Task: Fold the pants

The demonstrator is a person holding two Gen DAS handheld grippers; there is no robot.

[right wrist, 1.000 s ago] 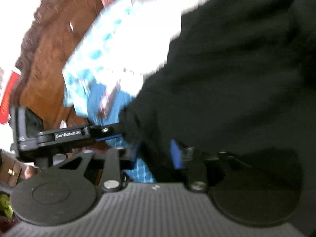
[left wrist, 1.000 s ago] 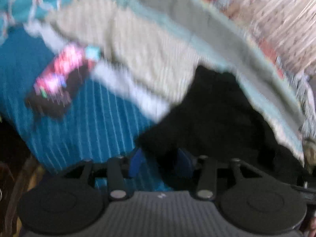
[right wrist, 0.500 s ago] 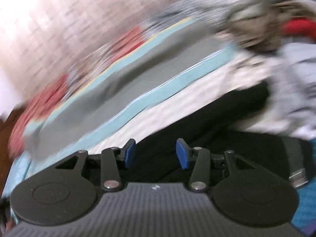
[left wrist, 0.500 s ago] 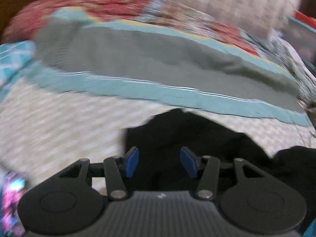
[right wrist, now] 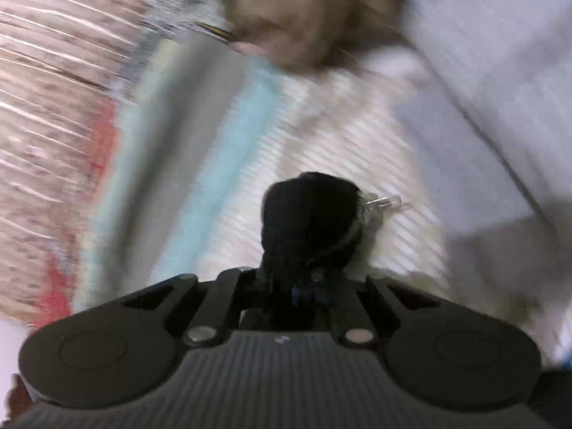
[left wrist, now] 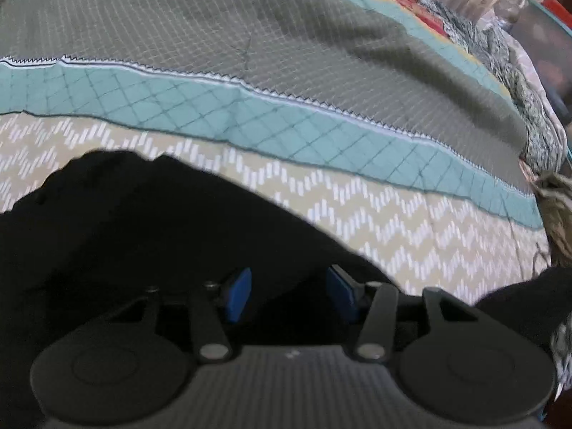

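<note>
The black pants [left wrist: 143, 232] lie spread on the bed's patterned cover, filling the lower left of the left wrist view. My left gripper [left wrist: 289, 295] hovers over them, open, its blue pads [left wrist: 237, 295] well apart with dark cloth below and between them. In the blurred right wrist view my right gripper [right wrist: 307, 291] is closing, its jaws nearly together on a bunched fold of the black pants [right wrist: 311, 214] that sticks out ahead of the fingers. A small metal fastener [right wrist: 386, 202] shows at that bunch's right edge.
The bed cover has a beige zigzag band [left wrist: 393, 221], a teal band [left wrist: 286, 125] and a grey quilted part [left wrist: 250, 28]. A brownish crumpled garment [left wrist: 557, 207] lies at the right; it shows as a blur [right wrist: 307, 14] at the top of the right wrist view, beside pale grey cloth [right wrist: 482, 89].
Both grippers swept across the bed toward the zigzag band. The right gripper, open half a second ago, has closed on a bunch of the pants. The left stays open.
</note>
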